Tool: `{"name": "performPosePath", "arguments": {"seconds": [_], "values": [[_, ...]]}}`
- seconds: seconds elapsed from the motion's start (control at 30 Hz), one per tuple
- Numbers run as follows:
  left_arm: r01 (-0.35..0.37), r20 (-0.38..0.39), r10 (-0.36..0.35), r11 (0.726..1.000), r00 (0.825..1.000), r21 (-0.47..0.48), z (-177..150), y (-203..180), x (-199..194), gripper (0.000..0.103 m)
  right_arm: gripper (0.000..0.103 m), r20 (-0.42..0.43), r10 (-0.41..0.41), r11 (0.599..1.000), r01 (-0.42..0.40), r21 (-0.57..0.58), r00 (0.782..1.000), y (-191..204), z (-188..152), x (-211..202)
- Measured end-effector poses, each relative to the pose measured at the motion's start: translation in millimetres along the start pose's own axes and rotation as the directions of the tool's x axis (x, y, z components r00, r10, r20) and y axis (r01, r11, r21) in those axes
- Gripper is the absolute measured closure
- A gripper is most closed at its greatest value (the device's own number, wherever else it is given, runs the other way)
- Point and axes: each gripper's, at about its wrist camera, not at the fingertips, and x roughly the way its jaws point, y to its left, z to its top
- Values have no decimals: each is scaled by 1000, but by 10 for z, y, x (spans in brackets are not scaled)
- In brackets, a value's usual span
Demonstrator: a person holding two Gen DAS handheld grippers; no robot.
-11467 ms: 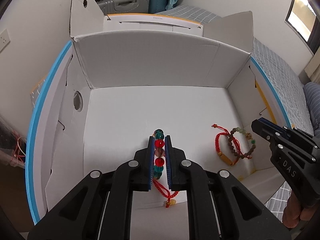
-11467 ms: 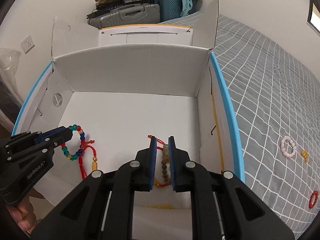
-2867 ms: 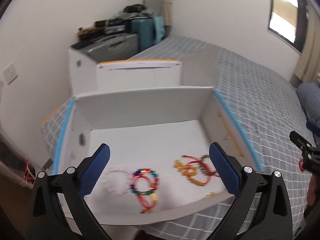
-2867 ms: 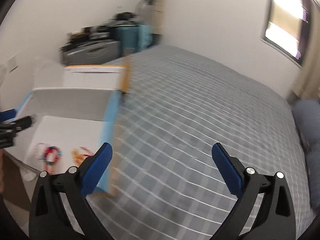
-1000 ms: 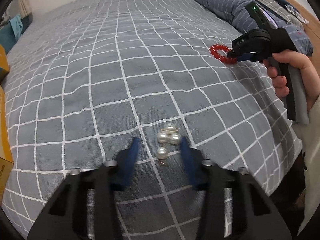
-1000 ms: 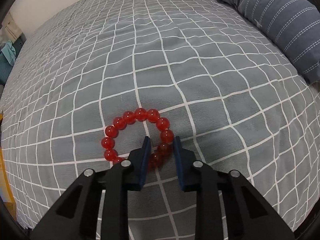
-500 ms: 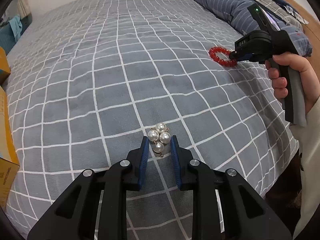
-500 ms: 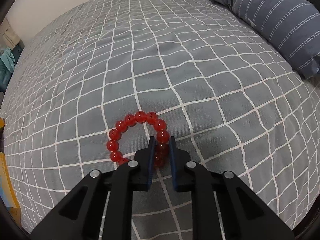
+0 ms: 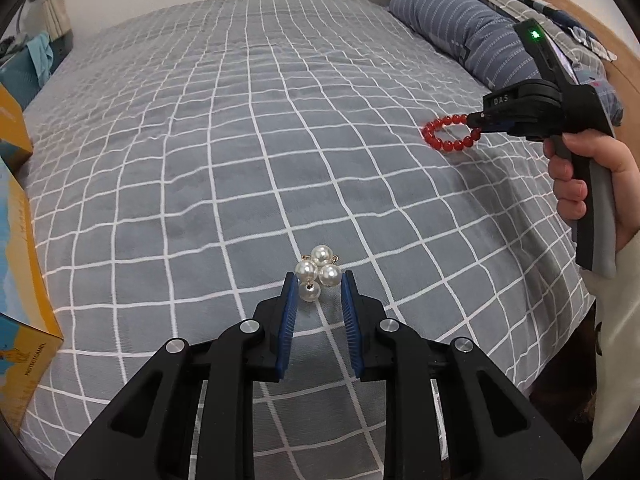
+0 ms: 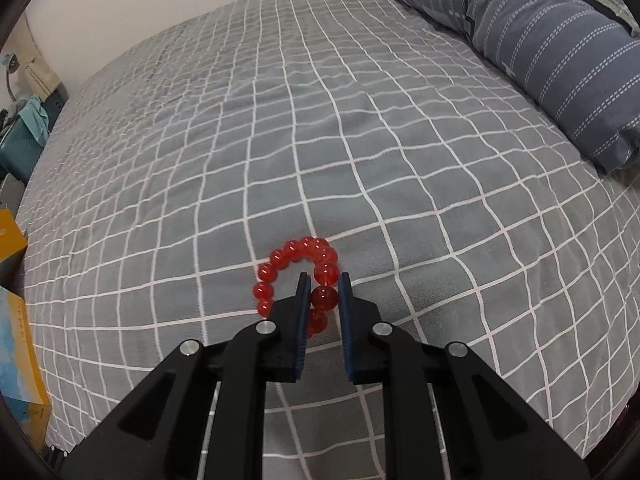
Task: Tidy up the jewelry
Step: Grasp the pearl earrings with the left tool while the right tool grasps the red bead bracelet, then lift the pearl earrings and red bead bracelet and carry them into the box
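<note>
A small cluster of white pearls [image 9: 317,269] with gold loops sits between the blue pads of my left gripper [image 9: 318,283], which is shut on it just above the grey checked bedcover [image 9: 240,160]. A red bead bracelet [image 10: 296,258] hangs from my right gripper [image 10: 323,285], shut on one bead of the ring. In the left wrist view the red bracelet [image 9: 446,136] dangles clear of the cover from the right gripper [image 9: 479,121], off to the far right.
A blue striped pillow [image 10: 560,60] lies at the far right of the bed. A yellow and blue carton [image 9: 16,248] stands against the bed's left edge. A person's hand [image 9: 576,184] holds the right gripper's handle near the bed's right edge.
Both pairs of jaws closed, the left on the pearl cluster, the right on the red bracelet. The right gripper then rose and the bracelet came off the cover.
</note>
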Motion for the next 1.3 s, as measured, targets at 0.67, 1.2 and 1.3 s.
{"name": "performPosePath", "arguments": {"seconds": [0.67,1.2,1.3], "values": [[-26,42,29,997,999,-66,277,277,-241,81,90,85,36,997,-30,-71,996,197,-44,-468],[-89,98,106,983,990,-160,576,802,-590,81,90,187,43,987,-13,-162,981,489,-191,-1036],[-99,113,120,980,986,-174,615,879,-706,81,90,203,63,981,-24,-191,977,625,-205,-1150]]}}
